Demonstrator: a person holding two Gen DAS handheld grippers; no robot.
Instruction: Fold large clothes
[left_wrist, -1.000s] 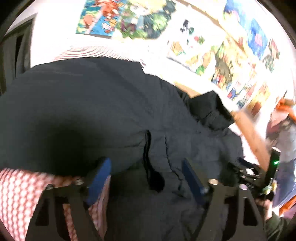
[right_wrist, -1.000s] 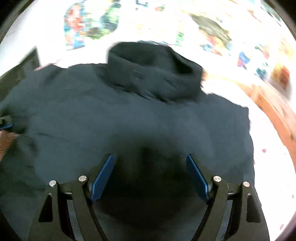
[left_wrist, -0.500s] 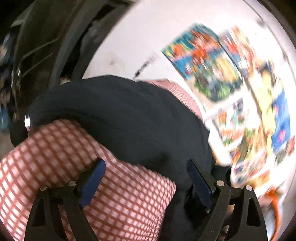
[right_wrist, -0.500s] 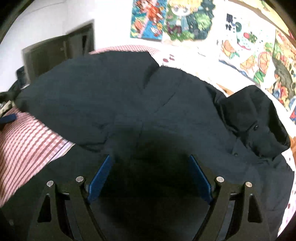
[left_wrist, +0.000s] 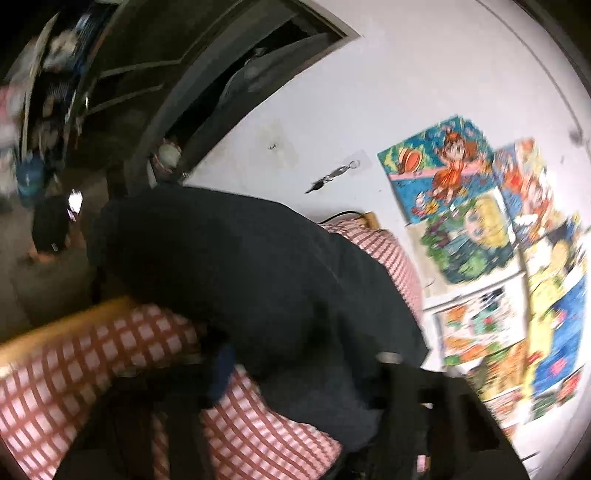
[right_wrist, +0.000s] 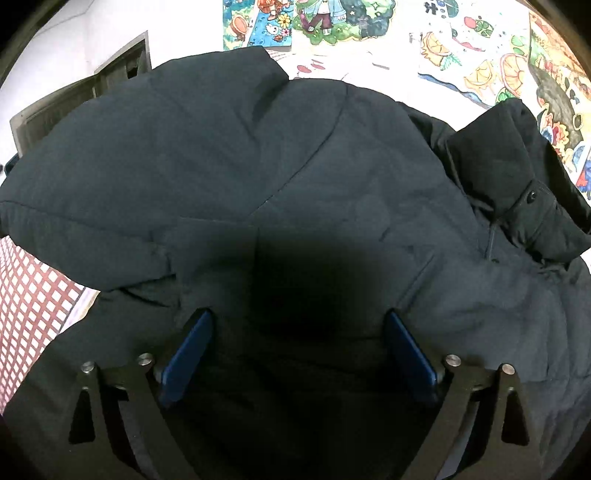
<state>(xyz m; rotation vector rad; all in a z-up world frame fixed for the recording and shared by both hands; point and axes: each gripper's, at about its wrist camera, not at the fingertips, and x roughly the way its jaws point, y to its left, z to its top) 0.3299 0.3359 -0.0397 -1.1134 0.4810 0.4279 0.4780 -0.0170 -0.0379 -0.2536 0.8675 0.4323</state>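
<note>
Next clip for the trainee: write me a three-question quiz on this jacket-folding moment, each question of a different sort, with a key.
1. True or false: the right gripper is clamped on the dark jacket.
2. Multiple choice: what pattern is the sheet under the jacket? A) blue stripes B) red and white checks C) plain grey
3. Short answer: what is between the fingers of the left gripper?

Key
1. False. Its blue pads stand wide apart over the jacket, jaws opening.
2. B
3. A fold of the dark jacket; the jaws are closing on it.
</note>
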